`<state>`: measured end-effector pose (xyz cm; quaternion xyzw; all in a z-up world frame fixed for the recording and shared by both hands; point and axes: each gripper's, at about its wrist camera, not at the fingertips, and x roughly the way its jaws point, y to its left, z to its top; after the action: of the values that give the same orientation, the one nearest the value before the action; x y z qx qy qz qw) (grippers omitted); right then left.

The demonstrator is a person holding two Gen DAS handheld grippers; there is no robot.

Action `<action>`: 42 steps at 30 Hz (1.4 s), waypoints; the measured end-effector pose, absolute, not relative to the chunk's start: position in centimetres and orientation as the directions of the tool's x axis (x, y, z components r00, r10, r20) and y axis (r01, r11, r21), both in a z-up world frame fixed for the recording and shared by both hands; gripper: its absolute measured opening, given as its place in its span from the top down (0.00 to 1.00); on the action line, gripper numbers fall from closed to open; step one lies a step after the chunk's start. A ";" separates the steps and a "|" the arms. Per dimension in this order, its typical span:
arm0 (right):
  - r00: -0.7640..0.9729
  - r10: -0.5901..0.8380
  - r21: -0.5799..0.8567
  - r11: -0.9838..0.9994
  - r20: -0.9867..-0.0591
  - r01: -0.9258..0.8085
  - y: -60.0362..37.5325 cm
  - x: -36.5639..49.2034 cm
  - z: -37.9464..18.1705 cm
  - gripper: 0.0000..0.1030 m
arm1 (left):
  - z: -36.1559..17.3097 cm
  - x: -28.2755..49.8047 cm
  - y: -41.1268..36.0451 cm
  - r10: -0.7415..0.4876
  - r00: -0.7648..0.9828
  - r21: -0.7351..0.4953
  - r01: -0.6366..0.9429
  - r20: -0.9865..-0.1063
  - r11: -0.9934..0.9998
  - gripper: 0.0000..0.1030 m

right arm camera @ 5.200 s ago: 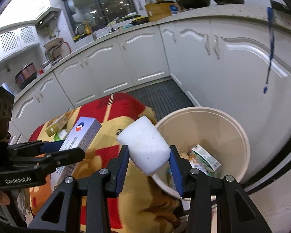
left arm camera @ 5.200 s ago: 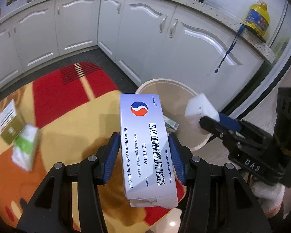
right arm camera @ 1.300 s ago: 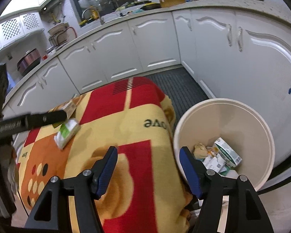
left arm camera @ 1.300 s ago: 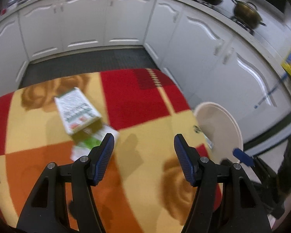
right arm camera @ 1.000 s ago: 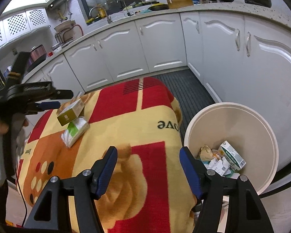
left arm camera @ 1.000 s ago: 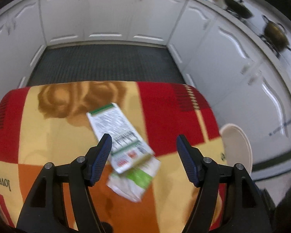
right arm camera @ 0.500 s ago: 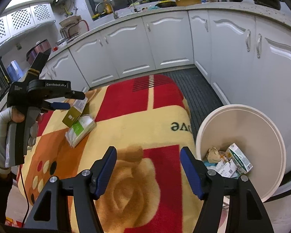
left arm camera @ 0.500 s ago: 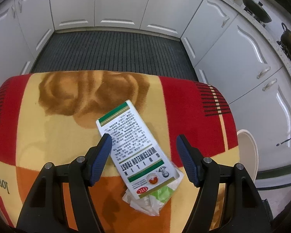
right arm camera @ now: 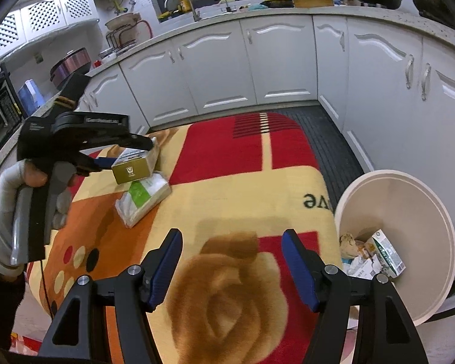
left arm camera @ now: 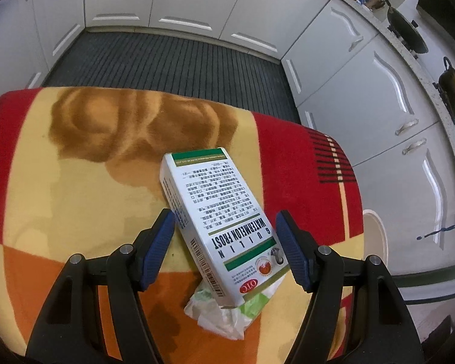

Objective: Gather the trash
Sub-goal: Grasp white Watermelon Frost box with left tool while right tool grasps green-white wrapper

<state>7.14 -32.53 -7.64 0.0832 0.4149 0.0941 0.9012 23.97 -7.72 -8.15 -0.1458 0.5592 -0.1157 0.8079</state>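
With both claws released, the left claw (left arm camera: 224, 242) straddles the medicine box (left arm camera: 220, 227) askew, so clenching may twist it or snag the tissue pack (left arm camera: 227, 312) underneath.

Dim, bluish, fisheye-warped, dark corners

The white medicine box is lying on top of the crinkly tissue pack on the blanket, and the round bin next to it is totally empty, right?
Not quite. The round cream plastic bin isn't empty: the right wrist view shows cartons and crumpled paper at its bottom. The rest holds: the white and green cardboard medicine box lies on top of the crinkly white and green tissue pack on the red and yellow blanket.
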 end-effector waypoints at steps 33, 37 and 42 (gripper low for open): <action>0.544 0.358 0.316 0.933 -0.759 -0.173 -25.8 11.6 -10.0 0.36 | -9.0 24.7 -5.3 -0.454 0.296 -0.460 0.053 -0.841 0.886 0.32; 0.535 0.360 0.320 0.932 -0.764 -0.171 -25.4 12.1 -10.1 0.35 | -9.6 24.7 -4.9 -0.420 0.298 -0.416 0.079 -0.857 0.906 0.48; 0.524 0.378 0.332 0.925 -0.763 -0.184 -24.0 13.5 -10.1 0.35 | -8.6 23.5 -1.2 -0.397 0.324 -0.384 0.105 -0.859 0.917 0.49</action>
<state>13.53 -23.96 -10.11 0.1056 0.4601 0.1622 0.8665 23.53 -1.16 -8.58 -0.1301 0.5599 -0.1562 0.8032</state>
